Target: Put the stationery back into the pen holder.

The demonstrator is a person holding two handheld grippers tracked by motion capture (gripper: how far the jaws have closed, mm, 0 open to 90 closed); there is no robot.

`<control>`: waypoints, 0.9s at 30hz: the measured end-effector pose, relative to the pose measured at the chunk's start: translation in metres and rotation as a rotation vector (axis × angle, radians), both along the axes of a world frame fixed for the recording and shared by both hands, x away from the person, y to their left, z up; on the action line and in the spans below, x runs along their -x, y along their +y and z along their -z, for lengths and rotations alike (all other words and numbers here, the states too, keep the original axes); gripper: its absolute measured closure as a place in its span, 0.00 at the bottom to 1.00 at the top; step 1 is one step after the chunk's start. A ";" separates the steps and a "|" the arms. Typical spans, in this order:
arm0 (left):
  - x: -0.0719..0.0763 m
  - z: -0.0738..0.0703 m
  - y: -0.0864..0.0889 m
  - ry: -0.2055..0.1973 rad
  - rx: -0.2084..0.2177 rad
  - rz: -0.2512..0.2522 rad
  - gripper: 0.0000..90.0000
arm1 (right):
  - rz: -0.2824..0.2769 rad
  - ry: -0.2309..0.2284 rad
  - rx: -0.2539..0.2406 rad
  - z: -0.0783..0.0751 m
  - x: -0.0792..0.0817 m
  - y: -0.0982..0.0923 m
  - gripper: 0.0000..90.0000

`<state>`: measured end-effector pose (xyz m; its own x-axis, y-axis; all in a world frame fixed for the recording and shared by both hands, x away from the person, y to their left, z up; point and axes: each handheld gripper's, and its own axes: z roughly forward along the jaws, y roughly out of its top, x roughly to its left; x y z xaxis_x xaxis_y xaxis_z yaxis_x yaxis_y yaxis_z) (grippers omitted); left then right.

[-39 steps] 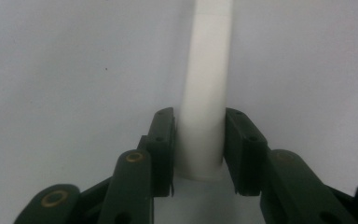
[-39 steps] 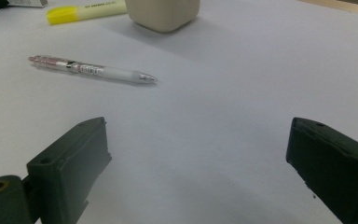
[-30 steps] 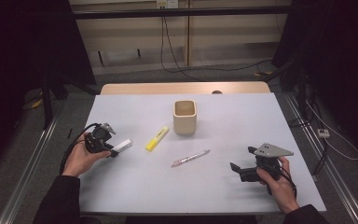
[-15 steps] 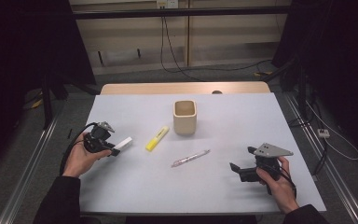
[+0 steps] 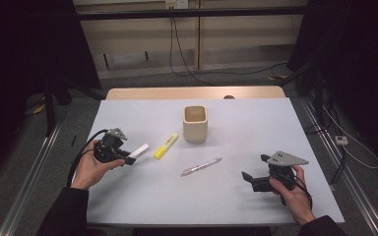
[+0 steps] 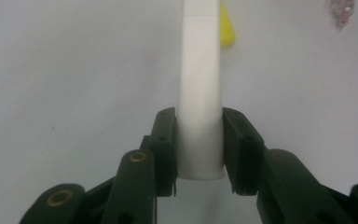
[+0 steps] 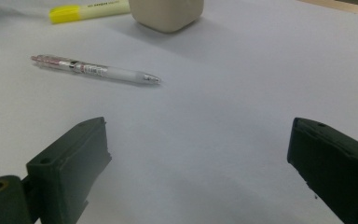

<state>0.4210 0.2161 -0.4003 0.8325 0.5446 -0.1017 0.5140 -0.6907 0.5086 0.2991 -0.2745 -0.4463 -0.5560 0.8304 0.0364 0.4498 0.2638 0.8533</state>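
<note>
Your right gripper (image 7: 200, 172) has its fingers (image 7: 70, 163) spread wide over the bare counter (image 7: 242, 93). The pen (image 7: 95, 69) lies at eleven o'clock, the yellow highlighter (image 7: 88, 10) beyond it, the beige cup (image 7: 166, 11) at twelve.

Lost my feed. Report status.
Left claw shut on white marker. Right claw open, empty. Yellow highlighter between marker and cup.

Dark print along the yellow highlighter (image 7: 89, 9), too blurred to read, no other lettering
</note>
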 end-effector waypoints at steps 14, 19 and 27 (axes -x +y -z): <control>0.014 -0.008 -0.023 -0.003 0.053 0.044 0.75 | -0.004 -0.011 -0.009 0.001 0.000 0.006 0.05; 0.018 -0.007 -0.033 0.001 0.060 0.067 0.75 | -0.013 -0.021 -0.009 0.001 0.000 0.011 0.05; 0.022 -0.007 -0.043 0.015 0.074 0.095 0.75 | -0.021 -0.032 -0.006 0.000 0.001 0.020 0.05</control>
